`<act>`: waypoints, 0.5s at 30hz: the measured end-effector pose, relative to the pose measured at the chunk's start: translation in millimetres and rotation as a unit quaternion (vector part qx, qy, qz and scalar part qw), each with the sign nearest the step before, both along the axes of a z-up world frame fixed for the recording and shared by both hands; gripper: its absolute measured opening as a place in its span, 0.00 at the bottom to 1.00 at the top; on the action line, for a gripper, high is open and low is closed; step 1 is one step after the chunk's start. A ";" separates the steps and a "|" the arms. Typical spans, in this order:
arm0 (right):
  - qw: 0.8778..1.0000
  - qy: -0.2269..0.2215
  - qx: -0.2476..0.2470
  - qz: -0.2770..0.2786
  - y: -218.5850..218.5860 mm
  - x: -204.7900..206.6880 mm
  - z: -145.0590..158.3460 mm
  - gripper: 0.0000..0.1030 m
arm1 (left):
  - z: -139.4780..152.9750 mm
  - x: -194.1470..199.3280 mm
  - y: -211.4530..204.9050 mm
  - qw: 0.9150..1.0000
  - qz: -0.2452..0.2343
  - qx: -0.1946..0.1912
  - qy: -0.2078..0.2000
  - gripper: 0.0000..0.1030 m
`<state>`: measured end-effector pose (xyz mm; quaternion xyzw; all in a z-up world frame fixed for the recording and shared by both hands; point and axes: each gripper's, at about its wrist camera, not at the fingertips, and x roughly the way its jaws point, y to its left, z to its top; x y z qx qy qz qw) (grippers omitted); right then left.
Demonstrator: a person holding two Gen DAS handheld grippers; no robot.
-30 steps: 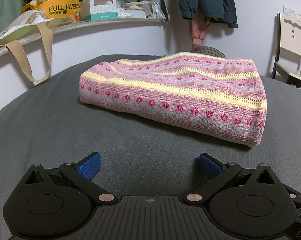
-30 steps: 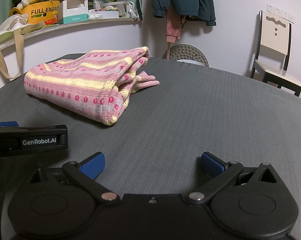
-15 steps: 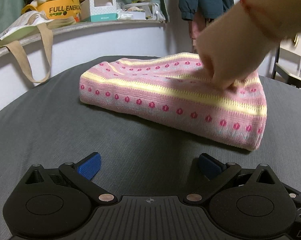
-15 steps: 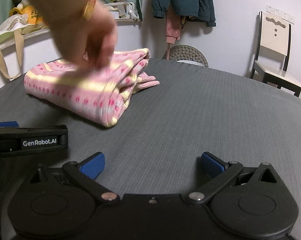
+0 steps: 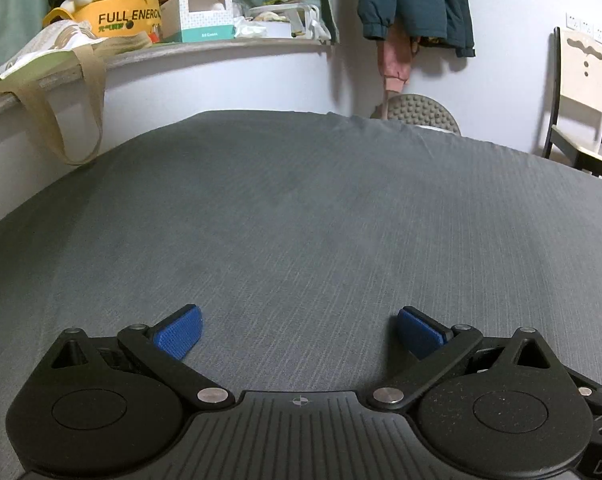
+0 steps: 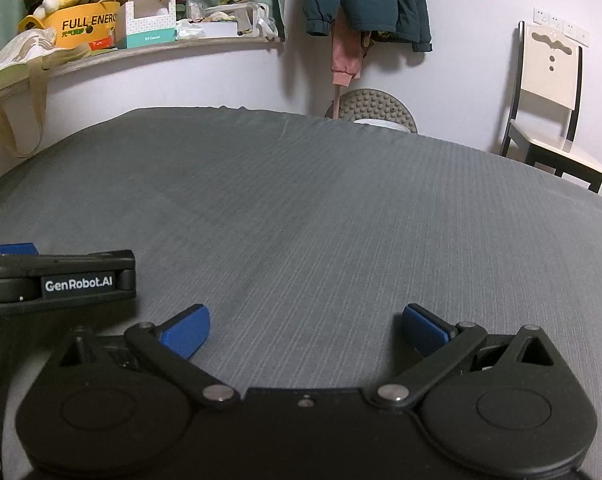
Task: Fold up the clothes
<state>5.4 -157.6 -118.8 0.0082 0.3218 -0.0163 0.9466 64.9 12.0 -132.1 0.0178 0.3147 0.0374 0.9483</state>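
No garment shows in either view; the pink and yellow knitted sweater is out of sight. My left gripper (image 5: 299,332) rests low on the grey bed cover (image 5: 301,220), open, with nothing between its blue pads (image 5: 179,336). My right gripper (image 6: 305,330) lies beside it on the same cover (image 6: 321,208), also open and holding nothing. In the right wrist view the left gripper's black body (image 6: 57,280) with its "GenRobot.AI" label sits just to the left.
A cluttered shelf (image 5: 181,46) with a yellow box, a plush toy and a tissue box runs along the back wall. A canvas tote (image 5: 61,92) hangs off its edge. Jackets (image 6: 365,0) hang on the wall, and a chair (image 6: 549,100) stands at the right.
A person's hand reached in, took the folded pink sweater and carried it off the bed; the cover is now bare. Neither gripper moved.
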 end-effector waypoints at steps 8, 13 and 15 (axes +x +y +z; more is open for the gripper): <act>1.000 0.002 0.003 0.000 0.6 -1.4 -0.3 1.00 | 1.9 0.3 0.0 1.000 0.000 -0.001 0.003 1.00; 1.000 0.003 0.004 0.000 1.0 -1.4 -0.7 1.00 | 2.2 1.6 0.2 1.000 0.000 -0.001 0.004 1.00; 1.000 0.003 0.004 0.000 1.4 -1.3 -0.7 1.00 | 1.9 1.4 0.3 1.000 0.000 -0.001 0.004 1.00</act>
